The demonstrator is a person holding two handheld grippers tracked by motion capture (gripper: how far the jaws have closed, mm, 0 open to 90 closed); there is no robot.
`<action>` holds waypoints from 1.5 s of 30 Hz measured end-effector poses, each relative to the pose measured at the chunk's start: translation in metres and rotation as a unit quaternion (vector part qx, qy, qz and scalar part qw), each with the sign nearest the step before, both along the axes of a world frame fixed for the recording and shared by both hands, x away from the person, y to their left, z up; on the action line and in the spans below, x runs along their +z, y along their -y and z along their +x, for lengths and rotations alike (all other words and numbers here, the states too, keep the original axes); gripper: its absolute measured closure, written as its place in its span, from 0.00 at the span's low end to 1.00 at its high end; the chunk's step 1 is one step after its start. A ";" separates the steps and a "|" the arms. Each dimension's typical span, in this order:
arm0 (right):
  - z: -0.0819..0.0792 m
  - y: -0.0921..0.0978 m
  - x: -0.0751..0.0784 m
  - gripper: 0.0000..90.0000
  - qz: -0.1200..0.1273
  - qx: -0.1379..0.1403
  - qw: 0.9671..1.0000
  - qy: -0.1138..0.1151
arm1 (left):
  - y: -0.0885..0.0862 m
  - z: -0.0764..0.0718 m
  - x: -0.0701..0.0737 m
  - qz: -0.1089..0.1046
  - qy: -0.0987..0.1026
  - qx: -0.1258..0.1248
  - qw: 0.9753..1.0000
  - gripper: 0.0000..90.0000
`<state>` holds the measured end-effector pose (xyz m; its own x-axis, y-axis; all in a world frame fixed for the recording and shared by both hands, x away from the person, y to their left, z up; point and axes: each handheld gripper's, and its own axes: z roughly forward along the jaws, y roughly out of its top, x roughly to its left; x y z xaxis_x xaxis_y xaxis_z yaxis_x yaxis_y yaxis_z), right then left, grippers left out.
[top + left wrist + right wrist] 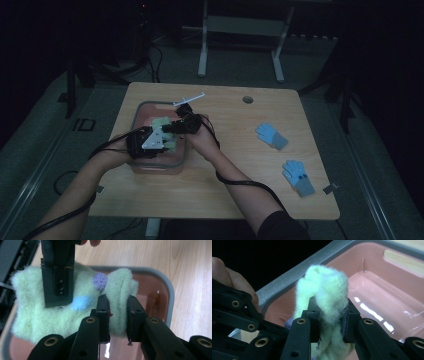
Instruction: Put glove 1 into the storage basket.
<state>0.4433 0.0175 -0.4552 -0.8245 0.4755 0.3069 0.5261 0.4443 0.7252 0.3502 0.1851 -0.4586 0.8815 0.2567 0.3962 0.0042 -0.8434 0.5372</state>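
Observation:
A fuzzy pale green glove with a purple and a blue fingertip patch hangs over a pink bin with a grey rim at the table's left. My left gripper is shut on one bunched fold of the green glove; the jaws squeeze it from both sides. My right gripper is shut on another part of the green glove, pinching fluff between its jaws. In the left gripper view the right gripper comes down from the top onto the glove. Both grippers meet above the bin.
Two blue gloves with grey cuffs lie on the table's right side, one farther and one nearer. A round cable hole sits near the far edge. White frame legs stand on the floor behind the table.

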 end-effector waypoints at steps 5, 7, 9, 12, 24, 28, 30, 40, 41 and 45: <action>0.004 -0.006 -0.016 0.81 -0.013 -0.005 1.000 -0.011 | -0.002 0.012 -0.014 0.000 -0.035 0.002 0.999 0.84; 0.007 -0.008 -0.021 0.81 -0.024 -0.006 1.000 -0.012 | -0.001 0.016 -0.020 0.001 -0.050 0.000 0.999 0.84; 0.009 -0.009 -0.026 0.81 -0.035 -0.008 0.999 -0.018 | 0.002 0.020 -0.023 0.008 -0.058 -0.004 0.998 0.84; 0.012 -0.008 -0.032 0.78 -0.049 -0.010 0.998 -0.026 | 0.006 0.025 -0.029 0.024 -0.067 -0.006 0.997 0.84; 0.012 0.003 -0.034 0.65 -0.070 -0.017 0.997 -0.015 | 0.016 0.036 -0.045 0.049 -0.113 0.005 0.992 0.77; 0.010 0.011 -0.028 0.64 -0.061 -0.019 0.998 -0.011 | 0.014 0.037 -0.041 0.032 -0.118 0.030 0.992 0.61; 0.008 0.015 -0.024 0.62 -0.056 -0.018 0.998 -0.006 | 0.013 0.037 -0.039 0.028 -0.116 0.041 0.992 0.56; -0.008 0.037 -0.004 0.61 -0.037 -0.003 0.999 0.012 | 0.008 0.033 -0.014 -0.032 -0.119 0.113 0.986 0.52; -0.011 0.040 -0.002 0.61 -0.036 -0.001 0.999 0.016 | 0.008 0.032 -0.012 -0.036 -0.118 0.114 0.986 0.52; -0.016 0.052 0.004 0.60 -0.034 0.001 0.999 0.023 | 0.015 0.027 -0.001 -0.064 -0.120 0.118 0.984 0.52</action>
<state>0.4272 -0.0344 -0.4509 -0.8380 0.4924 0.2349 0.4916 0.4946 0.7168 0.3777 0.1697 -0.4594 0.8557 0.4994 0.1354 0.3311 -0.7296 0.5984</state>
